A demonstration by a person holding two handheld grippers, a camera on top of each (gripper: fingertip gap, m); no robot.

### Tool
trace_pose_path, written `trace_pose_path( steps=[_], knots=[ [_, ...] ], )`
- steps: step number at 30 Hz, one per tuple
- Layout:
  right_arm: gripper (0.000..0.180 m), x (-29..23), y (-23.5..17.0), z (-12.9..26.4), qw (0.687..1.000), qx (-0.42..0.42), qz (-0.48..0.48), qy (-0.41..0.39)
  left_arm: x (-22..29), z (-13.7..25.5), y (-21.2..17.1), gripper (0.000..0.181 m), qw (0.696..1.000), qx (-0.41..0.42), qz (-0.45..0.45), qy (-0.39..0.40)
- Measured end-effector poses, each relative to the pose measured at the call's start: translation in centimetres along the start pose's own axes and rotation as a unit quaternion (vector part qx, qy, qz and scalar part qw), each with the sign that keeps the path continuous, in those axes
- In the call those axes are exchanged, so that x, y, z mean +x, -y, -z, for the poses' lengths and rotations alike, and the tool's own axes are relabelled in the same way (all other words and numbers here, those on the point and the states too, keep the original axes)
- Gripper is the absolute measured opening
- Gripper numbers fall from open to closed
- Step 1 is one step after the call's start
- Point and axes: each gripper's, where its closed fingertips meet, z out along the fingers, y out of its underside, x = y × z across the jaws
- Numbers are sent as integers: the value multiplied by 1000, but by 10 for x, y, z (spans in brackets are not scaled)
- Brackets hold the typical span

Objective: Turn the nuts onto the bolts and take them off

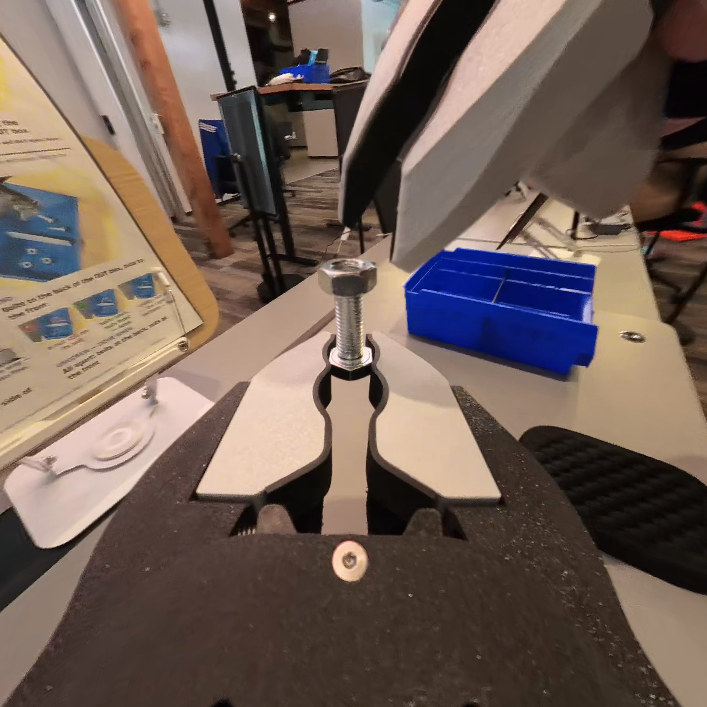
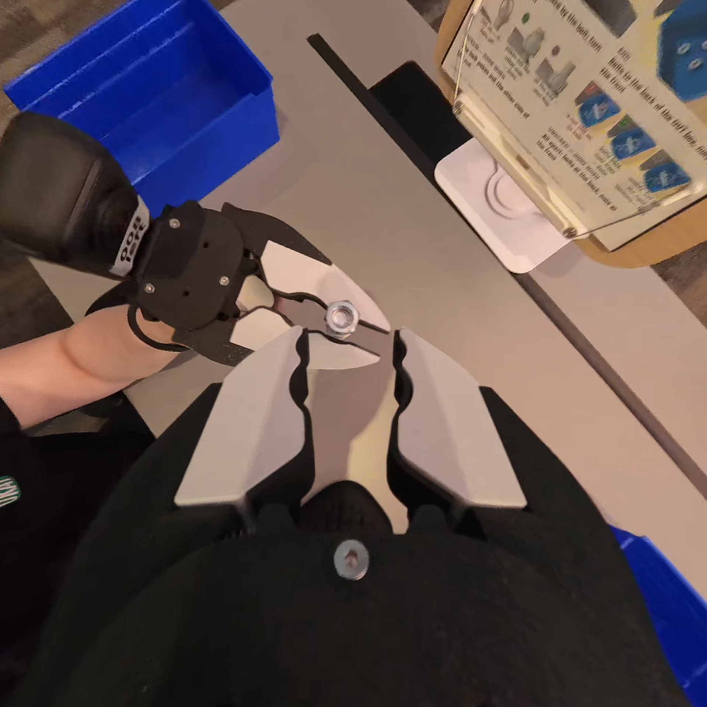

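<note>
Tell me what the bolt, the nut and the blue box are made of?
The bolt and the nut on its top look like bright plated steel: silvery, shiny, with sharp threads and flat hex sides. The blue bin looks like moulded plastic: one even colour, thin walls and dividers, a dull sheen. The left gripper holds the bolt upright.

The bolt (image 1: 348,325) stands upright with its head sunk between the left gripper (image 1: 349,354) fingers, so the head's shape stays hidden. Right of the bolt, the blue bin (image 1: 501,306) hides its floor behind its walls. Left of it, the instruction sign (image 1: 76,267) is blurred and cut off.
</note>
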Motion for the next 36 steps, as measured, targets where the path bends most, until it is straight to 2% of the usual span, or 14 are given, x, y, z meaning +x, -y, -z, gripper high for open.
trace_pose_path(
  steps=[11, 20, 23, 28, 32, 34, 36],
  knots=[
    [28, -3, 0, -19, 999, -39, 11, -11, -4, 1, 0, 14, 1000, -1, 9, 5],
    [19, -4, 0, -21, 999, -37, 11, 1, -2, 0, -2, 14, 1000, -8, 3, 0],
    [19, -5, -3, -20, 998, -47, 41, 4, 3, 0, -3, 14, 1000, -12, 2, -18],
    [19, -17, -14, -12, 978, -66, 195, 43, 30, 7, -4, 14, 991, -22, 9, -134],
    [19, -36, -38, -2, 931, -73, 337, 121, 70, 23, -15, 14, 960, -57, -9, -274],
    [19, -45, -49, 1, 902, -64, 399, 150, 84, 30, -19, 14, 944, -66, -16, -323],
    [19, -52, -56, 4, 887, -54, 427, 164, 95, 35, -19, 14, 930, -58, -15, -362]
  ],
)
